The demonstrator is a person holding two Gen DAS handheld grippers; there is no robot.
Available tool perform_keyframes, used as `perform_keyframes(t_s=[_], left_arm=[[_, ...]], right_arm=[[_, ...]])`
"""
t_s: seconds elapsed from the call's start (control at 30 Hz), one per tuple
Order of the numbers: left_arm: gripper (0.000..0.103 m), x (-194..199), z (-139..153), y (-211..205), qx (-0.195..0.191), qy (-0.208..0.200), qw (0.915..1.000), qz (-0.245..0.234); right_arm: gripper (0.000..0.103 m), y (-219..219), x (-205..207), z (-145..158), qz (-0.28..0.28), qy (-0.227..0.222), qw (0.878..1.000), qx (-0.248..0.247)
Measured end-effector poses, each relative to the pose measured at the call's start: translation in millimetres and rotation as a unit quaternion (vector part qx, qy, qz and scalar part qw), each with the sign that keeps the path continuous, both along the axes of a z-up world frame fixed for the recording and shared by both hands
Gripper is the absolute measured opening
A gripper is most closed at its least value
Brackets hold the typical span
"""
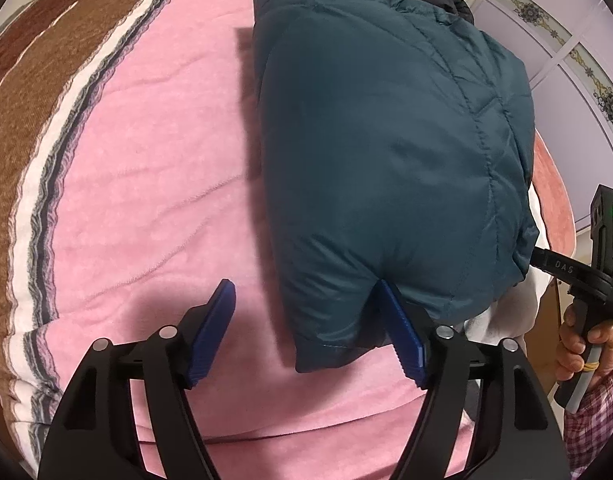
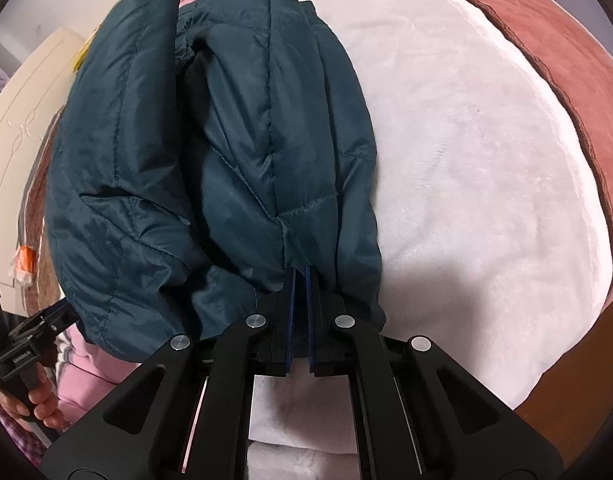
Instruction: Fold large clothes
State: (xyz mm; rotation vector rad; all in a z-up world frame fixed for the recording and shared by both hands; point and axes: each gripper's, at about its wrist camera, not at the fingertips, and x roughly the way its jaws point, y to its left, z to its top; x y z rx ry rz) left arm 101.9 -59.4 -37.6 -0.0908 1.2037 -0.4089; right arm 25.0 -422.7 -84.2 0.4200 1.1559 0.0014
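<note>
Your left gripper (image 1: 306,330) is standing spread wide, one pad nudging the hem of the teal puffer jacket (image 1: 386,152); your right gripper (image 2: 299,308) is pinching a thin bunch of its shell. The jacket is lying folded across the pink blanket (image 1: 146,180) and the white one (image 2: 466,160). It looks light, puffy and slick, so you are best grabbing at stitched seams or the hem.

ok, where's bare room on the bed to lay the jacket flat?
Pink blanket lies bare between the teal puffer jacket and the brown striped border. White fleece is bare from the jacket to the rust edge. Crowded at the jacket's near hem, where both tools work.
</note>
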Motion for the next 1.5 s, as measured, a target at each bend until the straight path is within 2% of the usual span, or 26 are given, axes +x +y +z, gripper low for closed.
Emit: perform_keyframes(t_s=[0.27,0.33,0.6,0.73,0.9,0.97,1.2,1.33,1.43,1.47,1.5], left_arm=[[0.074,3.9,-5.5,4.7,-0.002,-0.001,1.0,-0.002],[0.077,3.9,-6.4,4.2,0.0,-0.003,1.0,0.0],[0.077,-2.9,-3.1,5.9,-0.003,-0.015,0.9999,0.001],[0.077,-5.5,5.8,9.7,-0.031,-0.019,0.9993,0.002],[0.077,-3.0,23.0,17.2,-0.071,-0.034,0.9969,0.011],[0.077,0.9,28.0,18.1,-0.085,-0.039,0.9955,0.017],[0.077,30.0,26.5,6.5,-0.098,-0.019,0.9947,0.026],[0.081,43.8,22.2,-0.3,-0.102,-0.019,0.9943,0.024],[0.085,51.2,13.5,-2.5,-0.112,-0.009,0.9932,0.029],[0.086,52.0,12.0,-2.4,-0.114,-0.007,0.993,0.029],[0.086,52.3,10.7,-2.6,-0.116,-0.006,0.9927,0.029]], right_arm=[[0.003,1.7,10.3,-7.1,0.001,-0.002,1.0,-0.004],[0.003,5.1,9.7,-7.9,-0.001,-0.004,1.0,-0.005],[0.003,3.7,7.5,-15.4,-0.007,-0.004,1.0,0.009],[0.003,-2.8,3.0,-20.0,-0.012,-0.009,1.0,0.02],[0.003,-0.9,-2.6,-21.0,-0.002,-0.023,1.0,0.005],[0.004,-2.5,-4.8,-22.3,-0.002,-0.032,0.999,0.013],[0.004,-20.2,-11.9,-24.8,-0.024,-0.034,0.997,0.065],[0.005,-24.6,-12.6,-25.0,-0.021,-0.032,0.997,0.074],[0.01,-33.1,-15.7,-16.4,-0.023,-0.036,0.995,0.089],[0.022,-40.4,-14.6,-11.9,-0.025,-0.043,0.994,0.095],[0.046,-46.2,-17.0,-3.3,-0.03,-0.06,0.993,0.1]])
